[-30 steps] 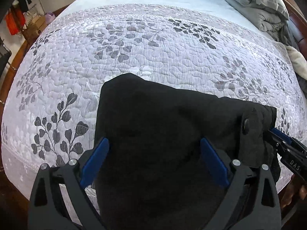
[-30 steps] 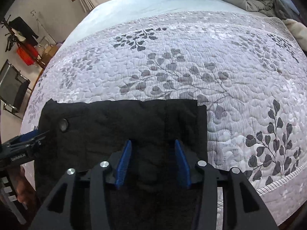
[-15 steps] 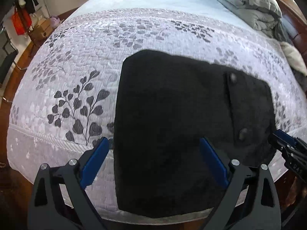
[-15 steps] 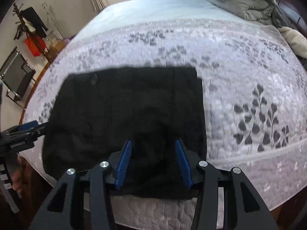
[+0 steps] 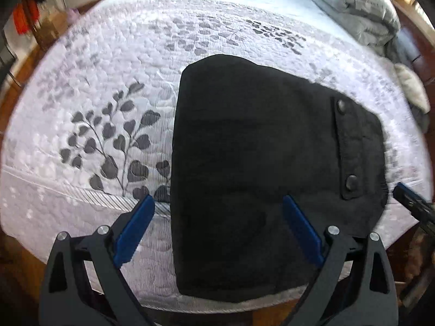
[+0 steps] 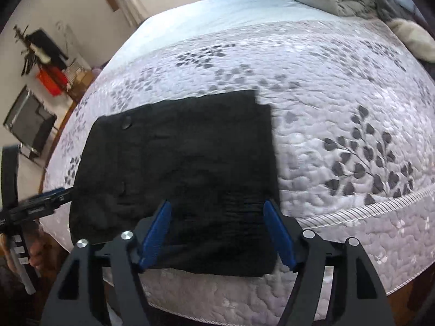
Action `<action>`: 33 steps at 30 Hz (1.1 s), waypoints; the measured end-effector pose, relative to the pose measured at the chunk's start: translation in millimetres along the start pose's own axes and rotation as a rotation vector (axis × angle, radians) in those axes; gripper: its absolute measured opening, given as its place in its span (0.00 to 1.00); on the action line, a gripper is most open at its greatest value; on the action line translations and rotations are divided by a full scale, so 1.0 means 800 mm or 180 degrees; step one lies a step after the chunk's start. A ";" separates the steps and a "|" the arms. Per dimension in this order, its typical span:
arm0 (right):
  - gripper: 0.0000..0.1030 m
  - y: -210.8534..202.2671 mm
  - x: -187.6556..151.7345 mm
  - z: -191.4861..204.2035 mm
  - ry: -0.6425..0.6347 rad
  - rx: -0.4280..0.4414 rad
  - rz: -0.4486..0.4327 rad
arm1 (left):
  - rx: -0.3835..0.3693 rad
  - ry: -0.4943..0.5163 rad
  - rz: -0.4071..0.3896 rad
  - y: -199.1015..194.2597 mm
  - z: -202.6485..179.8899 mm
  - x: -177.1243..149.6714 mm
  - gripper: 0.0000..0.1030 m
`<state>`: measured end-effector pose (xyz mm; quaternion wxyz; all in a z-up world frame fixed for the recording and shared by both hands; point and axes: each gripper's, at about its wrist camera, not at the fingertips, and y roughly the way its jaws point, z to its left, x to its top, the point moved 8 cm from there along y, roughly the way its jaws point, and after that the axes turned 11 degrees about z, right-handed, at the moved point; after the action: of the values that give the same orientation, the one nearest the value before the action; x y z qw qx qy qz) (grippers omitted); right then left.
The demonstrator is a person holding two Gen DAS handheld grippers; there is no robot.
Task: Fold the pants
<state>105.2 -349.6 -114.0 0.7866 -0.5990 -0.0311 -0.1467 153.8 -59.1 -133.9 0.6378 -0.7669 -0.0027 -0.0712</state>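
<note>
The left gripper (image 5: 217, 231) has its two blue fingers (image 5: 134, 229) spread wide and holds nothing. The right gripper (image 6: 221, 231) has its blue fingers (image 6: 280, 235) apart too, with nothing between them. Both point forward.

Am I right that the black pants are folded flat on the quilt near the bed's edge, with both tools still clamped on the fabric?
Not quite. The pants do lie folded flat on the quilt near the bed's edge, but neither tool is clamped. The left tool is open in the left wrist view, and the right tool is open in the right wrist view, both holding nothing.
</note>
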 end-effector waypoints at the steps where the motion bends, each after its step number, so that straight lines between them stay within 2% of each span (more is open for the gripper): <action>1: 0.71 0.000 0.001 -0.009 0.0058 0.0026 0.0022 | -0.0092 0.0004 0.0041 0.000 0.003 0.000 0.92; 4: 0.71 0.009 0.001 -0.035 0.0190 0.0020 0.0150 | -0.0296 0.0064 0.0161 0.003 0.012 -0.002 0.92; 5: 0.71 0.014 0.001 -0.040 0.0235 0.0048 0.0176 | -0.0428 0.0067 0.0227 0.005 0.015 -0.004 0.92; 10: 0.73 0.033 -0.001 -0.042 0.0333 0.0307 0.0280 | -0.0857 -0.0053 0.0407 0.016 0.025 -0.009 0.92; 17: 0.80 0.056 0.003 -0.044 0.0331 0.0342 0.0439 | -0.0863 -0.0084 0.0557 0.044 0.033 -0.008 0.92; 21: 0.82 0.061 0.004 -0.044 0.0310 0.0377 0.0476 | -0.1087 -0.0174 0.0687 0.053 0.030 -0.007 0.92; 26: 0.83 0.065 0.004 -0.043 0.0301 0.0411 0.0508 | -0.1060 -0.0029 0.0706 0.059 0.022 -0.009 0.92; 31: 0.86 0.071 0.006 -0.050 0.0340 0.0500 0.0536 | -0.1258 -0.0085 0.0823 0.070 0.012 -0.013 0.92; 33: 0.86 0.075 0.006 -0.051 0.0338 0.0518 0.0550 | -0.1248 -0.0057 0.0825 0.074 0.005 -0.014 0.94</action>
<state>121.2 -375.0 -180.7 0.8428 -0.5251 0.0506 -0.1069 148.5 -65.5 -193.7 0.4805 -0.8706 0.1040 0.0189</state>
